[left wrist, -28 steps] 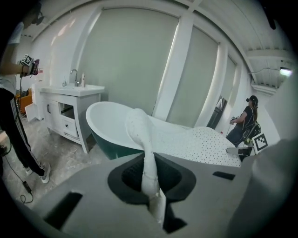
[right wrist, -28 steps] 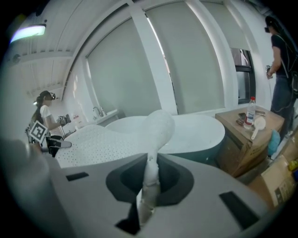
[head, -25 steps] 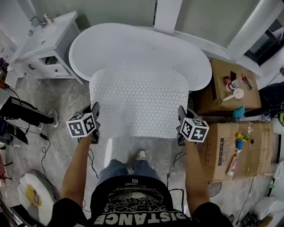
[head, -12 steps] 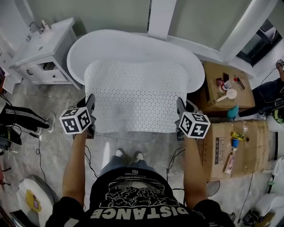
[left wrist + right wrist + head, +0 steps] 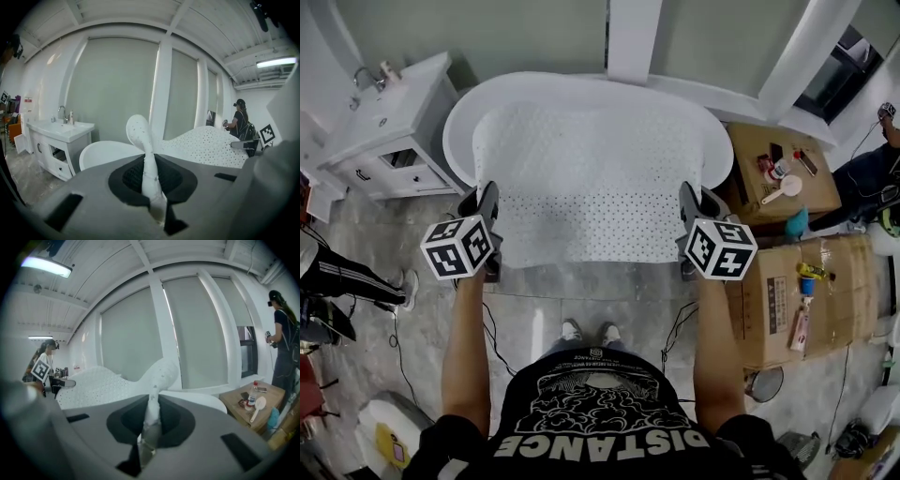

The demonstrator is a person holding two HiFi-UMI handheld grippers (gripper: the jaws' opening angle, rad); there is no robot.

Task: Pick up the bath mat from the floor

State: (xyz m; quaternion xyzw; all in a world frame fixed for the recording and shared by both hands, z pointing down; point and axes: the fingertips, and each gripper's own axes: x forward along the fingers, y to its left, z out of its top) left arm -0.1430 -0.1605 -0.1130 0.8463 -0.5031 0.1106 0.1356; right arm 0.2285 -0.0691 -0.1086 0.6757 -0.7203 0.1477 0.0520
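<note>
1. 6 o'clock, head view: wearer's black printed T-shirt [image 5: 591, 412], both forearms out toward 12. Shoes [image 5: 586, 330] on the grey marbled floor [image 5: 534, 300].
2. Left claw [image 5: 487, 199]: jaws clamped hard on the near-left corner of the bath mat [image 5: 591, 178]. In the left gripper view a white fold of mat [image 5: 206, 145] stands up between the pads of the left claw [image 5: 152, 187].
3. Right claw [image 5: 689, 202]: same story, jaws pinched on the near-right corner. In the right gripper view the fold rises out of the right claw [image 5: 149, 427], with the rest of the mat [image 5: 98, 383] running off toward 9.
4. Bath mat: white, dotted with small holes, strung between the two claws, left claw at its 8 o'clock, right at its 4. Near edge hangs above the floor. The rest spreads toward 12 over the tub; can't tell whether the far edge touches it.
5. Bathtub [image 5: 720, 155]: white oval, freestanding, under and behind the mat at 12. Also seen past each claw [image 5: 103, 152] [image 5: 201, 401].
6. Vanity [image 5: 384, 122] with basin and faucet: 10 o'clock of the mat, just beside the tub's left end [image 5: 61, 133].
7. Cardboard boxes: far one [image 5: 759, 202] at 3 o'clock, right beside the tub, small items on top. Near one [image 5: 769, 305] at 4 o'clock.
8. Farthest: grey wall panels split by a white pillar [image 5: 633, 37].
</note>
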